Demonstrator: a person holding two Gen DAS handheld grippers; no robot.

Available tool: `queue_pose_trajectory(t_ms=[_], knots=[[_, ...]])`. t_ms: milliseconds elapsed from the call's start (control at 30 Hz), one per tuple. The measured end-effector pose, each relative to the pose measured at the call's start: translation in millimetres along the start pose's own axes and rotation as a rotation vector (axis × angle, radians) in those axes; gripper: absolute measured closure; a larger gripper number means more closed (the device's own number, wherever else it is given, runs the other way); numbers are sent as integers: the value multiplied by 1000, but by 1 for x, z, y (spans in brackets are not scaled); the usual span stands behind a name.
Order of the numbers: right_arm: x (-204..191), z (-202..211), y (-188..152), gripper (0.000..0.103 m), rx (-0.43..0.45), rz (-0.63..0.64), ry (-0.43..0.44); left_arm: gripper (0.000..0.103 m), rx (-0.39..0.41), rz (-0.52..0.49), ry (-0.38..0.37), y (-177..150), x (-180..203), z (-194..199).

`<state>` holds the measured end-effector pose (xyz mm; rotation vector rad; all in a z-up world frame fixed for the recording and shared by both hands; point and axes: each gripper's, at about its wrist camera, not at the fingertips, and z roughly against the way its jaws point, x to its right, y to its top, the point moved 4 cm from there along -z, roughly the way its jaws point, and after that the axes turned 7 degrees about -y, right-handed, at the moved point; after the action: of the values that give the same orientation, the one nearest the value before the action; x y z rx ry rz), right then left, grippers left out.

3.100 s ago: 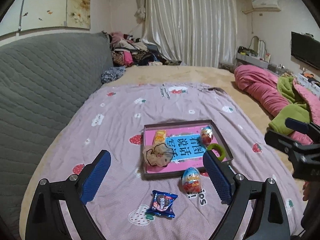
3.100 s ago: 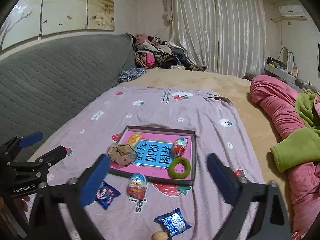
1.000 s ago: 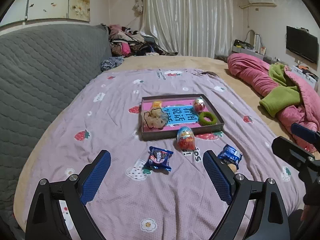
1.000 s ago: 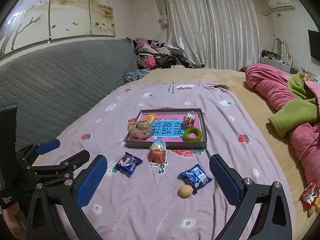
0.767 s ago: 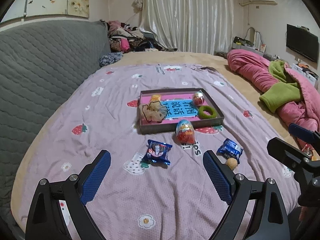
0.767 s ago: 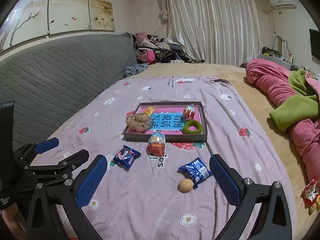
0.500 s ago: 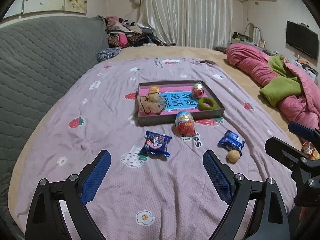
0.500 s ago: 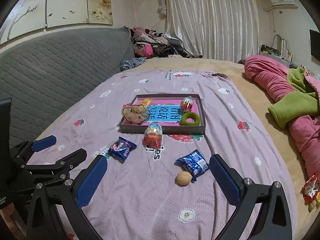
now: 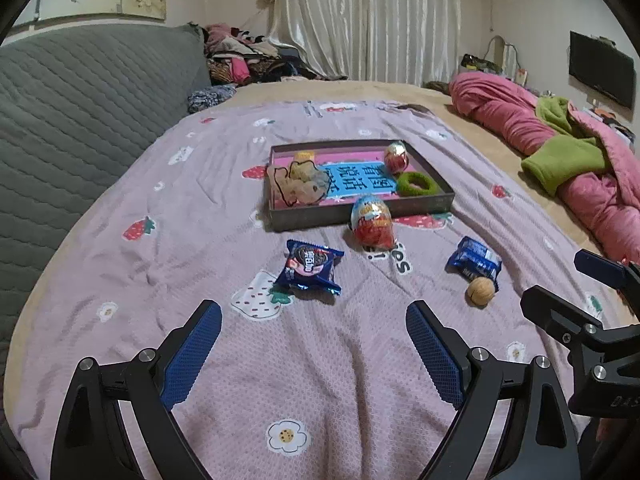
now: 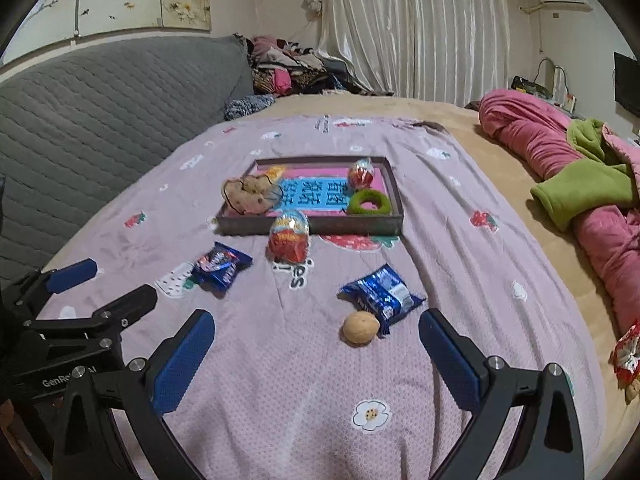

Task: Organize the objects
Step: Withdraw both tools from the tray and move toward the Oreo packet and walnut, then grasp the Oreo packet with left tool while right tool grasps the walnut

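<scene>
- Tray (image 9: 362,213) sits mid-bed on the purple strawberry-print blanket (image 9: 200,248). It already holds a beige scrunchie (image 9: 296,182), a small yellow packet (image 9: 303,156), a small foil egg (image 9: 396,157) and a green ring (image 9: 418,184).
- Loose on the blanket: a large foil chocolate egg (image 9: 372,222) touching the tray's near wall; a blue cookie packet (image 9: 313,267) on your left; a second blue packet (image 10: 382,298) on your right, with a walnut (image 10: 361,328) just beside its near corner.
- Step in hand, by my read: between picks. Four items remain outside the tray.
- Left gripper (image 9: 314,350): fingers spread wide, holding nothing, hanging over bare blanket short of the cookie packet.
- Right gripper (image 10: 316,360): fingers wide apart, also holding nothing; the walnut lies ahead, roughly between them.
- Next move, likely: take the walnut with your right, or the cookie packet with your left. Come down low; the walnut is round and may roll on soft bedding, so centre it before closing.
- Then carry over the tray's near wall and clear the large egg.
</scene>
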<state>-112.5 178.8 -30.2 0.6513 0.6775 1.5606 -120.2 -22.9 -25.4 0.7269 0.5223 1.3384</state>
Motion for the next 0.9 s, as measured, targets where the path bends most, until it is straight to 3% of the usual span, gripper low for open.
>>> queue_pose_trajectory(t_ms=[900], knots=[[2,-44,-27,0,-112,-32,22,9,-116,20,-5,-25,-9,-52]])
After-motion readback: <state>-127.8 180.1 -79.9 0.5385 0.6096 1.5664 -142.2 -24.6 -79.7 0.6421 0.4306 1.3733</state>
